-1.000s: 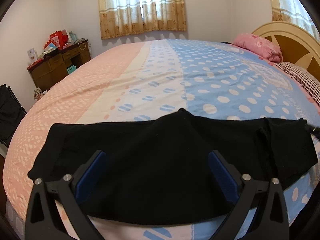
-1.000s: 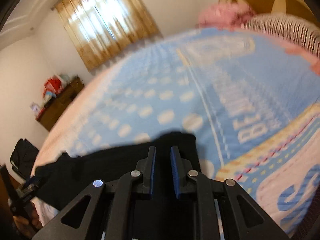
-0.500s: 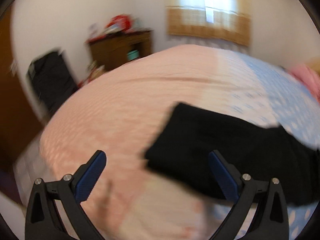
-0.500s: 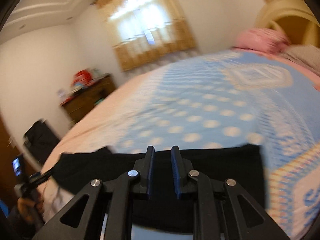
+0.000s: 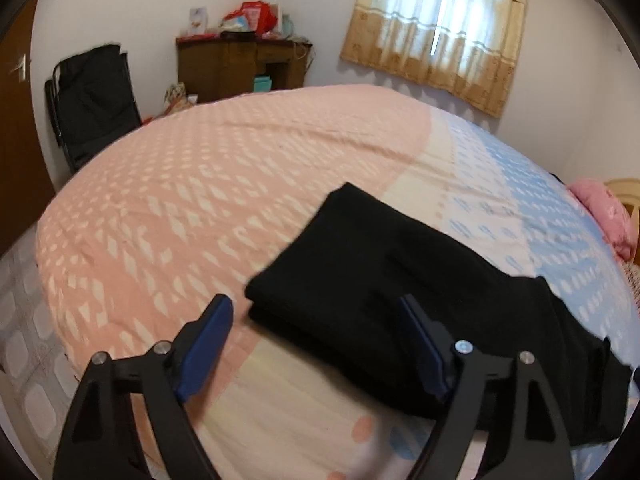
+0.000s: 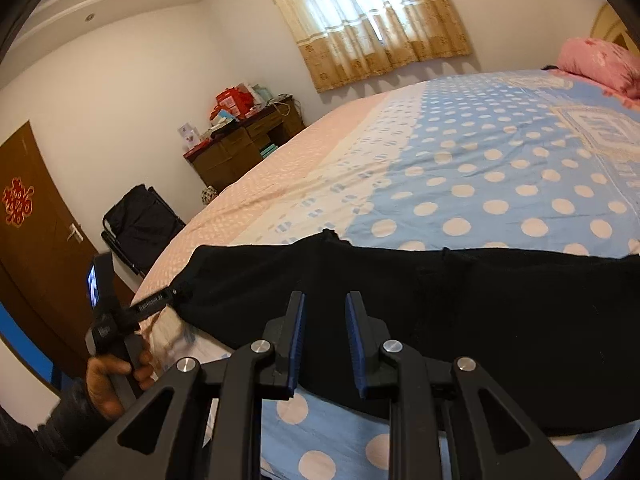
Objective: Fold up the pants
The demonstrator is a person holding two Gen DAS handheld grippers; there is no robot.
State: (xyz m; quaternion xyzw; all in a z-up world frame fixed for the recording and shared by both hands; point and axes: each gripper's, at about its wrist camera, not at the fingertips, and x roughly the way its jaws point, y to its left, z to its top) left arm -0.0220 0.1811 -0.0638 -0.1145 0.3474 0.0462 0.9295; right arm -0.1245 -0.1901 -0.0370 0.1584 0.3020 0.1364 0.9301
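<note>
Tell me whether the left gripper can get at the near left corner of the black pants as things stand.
Probably yes. The left gripper is open and has just been closing, with the corner of the black pants lying just beyond its fingertips on the bedspread. Nothing lies between them.

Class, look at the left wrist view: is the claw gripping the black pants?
No. The left claw stands open, and the pants lie flat on the bed with neither pad pressing them.

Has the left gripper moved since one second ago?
Yes. The left gripper swung left: the wooden desk moved toward centre, and the black pants now sit to its right.
</note>
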